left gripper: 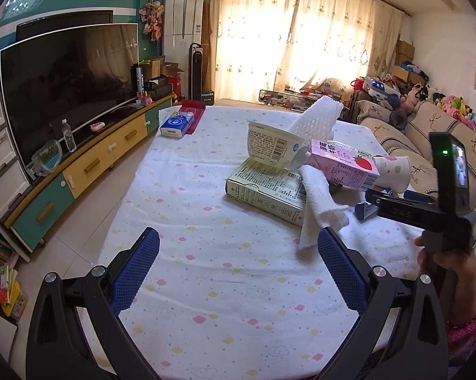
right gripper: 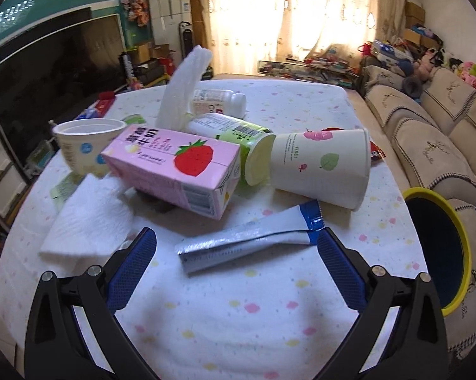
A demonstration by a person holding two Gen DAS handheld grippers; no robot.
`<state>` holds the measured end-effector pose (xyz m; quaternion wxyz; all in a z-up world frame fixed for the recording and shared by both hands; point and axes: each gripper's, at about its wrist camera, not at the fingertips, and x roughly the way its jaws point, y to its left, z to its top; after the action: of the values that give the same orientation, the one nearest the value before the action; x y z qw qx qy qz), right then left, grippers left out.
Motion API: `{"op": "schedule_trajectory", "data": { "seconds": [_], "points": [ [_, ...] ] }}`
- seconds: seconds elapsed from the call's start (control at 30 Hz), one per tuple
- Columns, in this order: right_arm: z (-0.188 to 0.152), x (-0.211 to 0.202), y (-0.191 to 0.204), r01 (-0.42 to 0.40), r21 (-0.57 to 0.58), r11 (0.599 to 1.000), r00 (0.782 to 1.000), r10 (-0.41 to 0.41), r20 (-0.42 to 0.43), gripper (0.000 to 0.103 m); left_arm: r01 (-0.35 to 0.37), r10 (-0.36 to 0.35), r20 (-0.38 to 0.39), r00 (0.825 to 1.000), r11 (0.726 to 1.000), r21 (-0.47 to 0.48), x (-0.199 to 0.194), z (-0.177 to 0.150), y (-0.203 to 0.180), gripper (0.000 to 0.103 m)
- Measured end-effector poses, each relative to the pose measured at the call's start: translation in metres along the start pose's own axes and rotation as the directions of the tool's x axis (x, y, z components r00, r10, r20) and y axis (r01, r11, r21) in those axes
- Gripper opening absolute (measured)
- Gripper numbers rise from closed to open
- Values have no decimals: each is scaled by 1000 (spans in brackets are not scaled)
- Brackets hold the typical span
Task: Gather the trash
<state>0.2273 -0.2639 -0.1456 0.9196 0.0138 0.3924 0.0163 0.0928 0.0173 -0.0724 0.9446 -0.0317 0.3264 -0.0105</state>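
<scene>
Crowding the far side of the blue-and-silver sachet [right gripper: 250, 242] you are facing are a pink strawberry milk carton [right gripper: 174, 171] tipped on its side, a toppled paper cup [right gripper: 323, 167] with its mouth turned right, a green bottle [right gripper: 238, 139] lying between them, and a folded white napkin [right gripper: 85, 224] sitting just left. You are holding the right gripper [right gripper: 236, 240] with jaws spread on either side of the sachet, which is lying flat on the tabletop [right gripper: 238, 316], long axis running left to right and rising slightly toward its blue end, beside the right fingertip. You are keeping the left gripper [left gripper: 238, 240] spread too, hovering over bare cloth short of the pile, while the yellow-rimmed bin [right gripper: 440, 253] is standing at the tabletop's right edge.
</scene>
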Motion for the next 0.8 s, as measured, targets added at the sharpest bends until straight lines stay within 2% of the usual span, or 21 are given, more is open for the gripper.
{"op": "schedule_trajectory", "data": {
  "seconds": [0.3, 0.6, 0.7, 0.77, 0.8],
  "points": [
    [-3, 26, 6, 92, 9, 996, 994, -92, -54, 97, 5, -5, -3, 1000, 1000, -22, 4, -1, 12, 98],
    [-16, 10, -40, 102, 89, 991, 992, -95, -78, 96, 27, -27, -11, 1000, 999, -41, 10, -3, 16, 98],
    [-15, 14, -37, 83, 90, 992, 993, -74, -92, 84, 30, -30, -9, 1000, 999, -32, 9, -4, 12, 98],
    [-16, 19, -33, 64, 90, 994, 993, -54, -109, 72, 28, -28, -8, 1000, 999, -27, 8, -4, 11, 98],
    [-17, 20, -31, 65, 89, 994, 992, -55, -113, 71, 27, -27, -8, 1000, 999, -27, 8, -4, 11, 98]
  ]
}}
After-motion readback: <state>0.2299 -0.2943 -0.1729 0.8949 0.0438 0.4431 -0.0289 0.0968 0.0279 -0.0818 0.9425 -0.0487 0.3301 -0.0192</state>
